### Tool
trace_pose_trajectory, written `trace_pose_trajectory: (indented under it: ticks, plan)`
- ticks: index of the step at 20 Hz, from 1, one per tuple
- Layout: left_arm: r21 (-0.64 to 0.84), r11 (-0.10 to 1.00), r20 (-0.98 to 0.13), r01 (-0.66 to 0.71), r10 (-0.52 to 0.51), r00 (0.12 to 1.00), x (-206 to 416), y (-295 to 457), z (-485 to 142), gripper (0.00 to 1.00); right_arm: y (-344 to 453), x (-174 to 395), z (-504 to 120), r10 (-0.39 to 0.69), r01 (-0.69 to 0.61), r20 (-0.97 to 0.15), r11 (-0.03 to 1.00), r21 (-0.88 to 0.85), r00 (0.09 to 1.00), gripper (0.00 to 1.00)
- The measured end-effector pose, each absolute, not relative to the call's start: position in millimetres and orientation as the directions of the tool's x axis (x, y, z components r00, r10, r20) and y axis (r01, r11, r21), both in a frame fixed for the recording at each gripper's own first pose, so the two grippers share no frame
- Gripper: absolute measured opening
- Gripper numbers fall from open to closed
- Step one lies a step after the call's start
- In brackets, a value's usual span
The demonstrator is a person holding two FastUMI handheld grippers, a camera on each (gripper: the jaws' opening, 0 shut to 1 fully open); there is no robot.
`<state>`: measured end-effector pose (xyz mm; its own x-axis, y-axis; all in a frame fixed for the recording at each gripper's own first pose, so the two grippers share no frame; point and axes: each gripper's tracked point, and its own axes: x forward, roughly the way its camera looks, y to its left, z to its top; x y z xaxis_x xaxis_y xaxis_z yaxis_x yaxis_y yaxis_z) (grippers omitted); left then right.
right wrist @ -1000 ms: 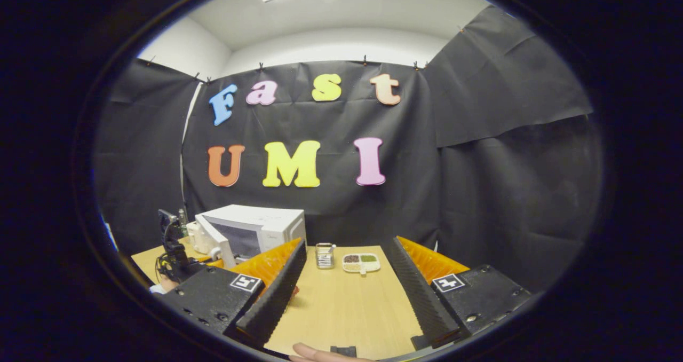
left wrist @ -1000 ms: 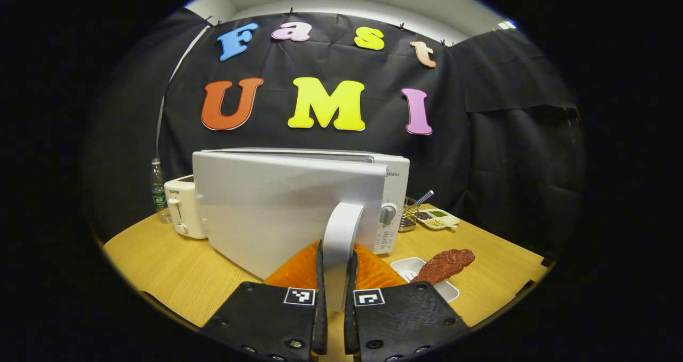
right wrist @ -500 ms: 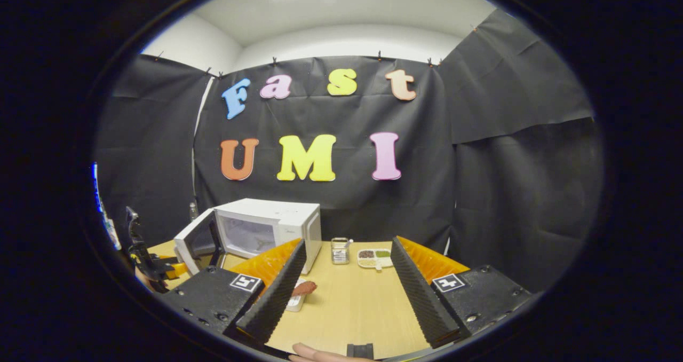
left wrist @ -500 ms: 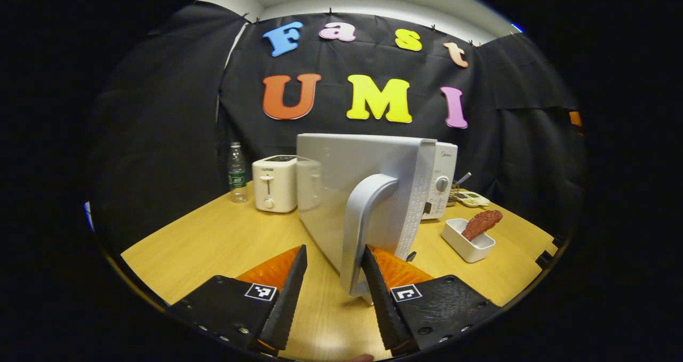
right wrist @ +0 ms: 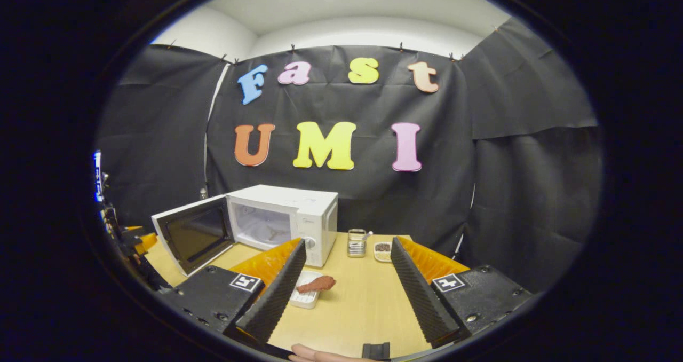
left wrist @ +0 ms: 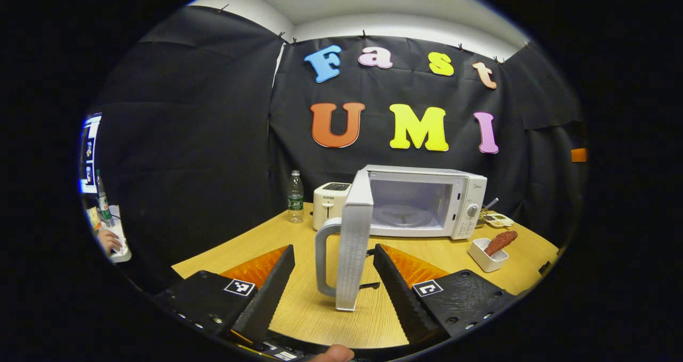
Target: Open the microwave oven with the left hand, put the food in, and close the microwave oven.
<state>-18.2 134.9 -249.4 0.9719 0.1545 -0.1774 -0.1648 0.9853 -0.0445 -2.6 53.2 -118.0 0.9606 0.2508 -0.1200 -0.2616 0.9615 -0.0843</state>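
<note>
The white microwave (left wrist: 464, 191) stands on the wooden table with its door (left wrist: 353, 239) swung wide, seen edge-on, and its cavity (left wrist: 408, 207) showing. My left gripper (left wrist: 333, 252) is open; the door's handle (left wrist: 322, 260) lies between its fingers, touching neither. A reddish-brown piece of food (left wrist: 501, 241) rests in a small white dish (left wrist: 483, 256) right of the microwave. In the right gripper view the food (right wrist: 318, 284) and its dish (right wrist: 305, 299) lie just beyond my open right gripper (right wrist: 347, 244), near its left finger. The open door (right wrist: 195, 234) and microwave (right wrist: 283, 212) stand to the left.
A white toaster (left wrist: 330, 197) and a water bottle (left wrist: 295, 196) stand left of the microwave. A glass jar (right wrist: 356, 243) and a small compartment tray (right wrist: 382, 250) sit behind the dish. A hand (left wrist: 109, 240) rests at a desk far left. Bare tabletop (right wrist: 357, 308) lies before my right gripper.
My left gripper let go of the door handle, opened wide and drew back as the door swung fully open. The right gripper turned toward the microwave and the dish.
</note>
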Motion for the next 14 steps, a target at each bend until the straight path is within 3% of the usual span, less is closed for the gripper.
trace_pose_trajectory:
  ticks: [2,3,4,5,9,10,12,14]
  plan:
    - [-0.045,0.986,-0.171,-0.161,0.151,0.974,-19,130,-233,0.92,57,12,-123,0.255,-0.268,-0.140,0.960,-0.082,0.957,0.95]
    - [-0.050,0.986,-0.157,-0.156,0.147,0.977,-18,126,-223,0.92,58,21,-126,0.254,-0.268,-0.153,0.960,-0.078,0.955,1.00]
    - [-0.060,0.987,-0.144,-0.150,0.140,0.980,-16,123,-212,0.92,58,30,-131,0.252,-0.267,-0.167,0.961,-0.072,0.953,0.95]
    - [-0.072,0.988,-0.128,-0.139,0.129,0.983,-14,120,-202,0.92,59,39,-136,0.250,-0.266,-0.186,0.962,-0.064,0.950,1.00]
    - [-0.103,0.986,-0.065,-0.134,0.128,0.990,-2,108,-165,0.92,64,77,-167,0.259,-0.279,-0.293,0.960,-0.027,0.920,0.95]
    - [-0.101,0.987,-0.050,-0.129,0.124,0.991,3,103,-157,0.92,66,85,-176,0.269,-0.293,-0.328,0.956,-0.025,0.906,1.00]
    - [-0.090,0.989,-0.037,-0.115,0.112,0.993,11,94,-142,0.92,71,101,-199,0.297,-0.323,-0.412,0.947,0.007,0.862,0.96]
    - [-0.070,0.991,-0.033,-0.111,0.109,0.994,21,87,-133,0.92,77,114,-225,0.337,-0.354,-0.493,0.933,0.062,0.802,1.00]
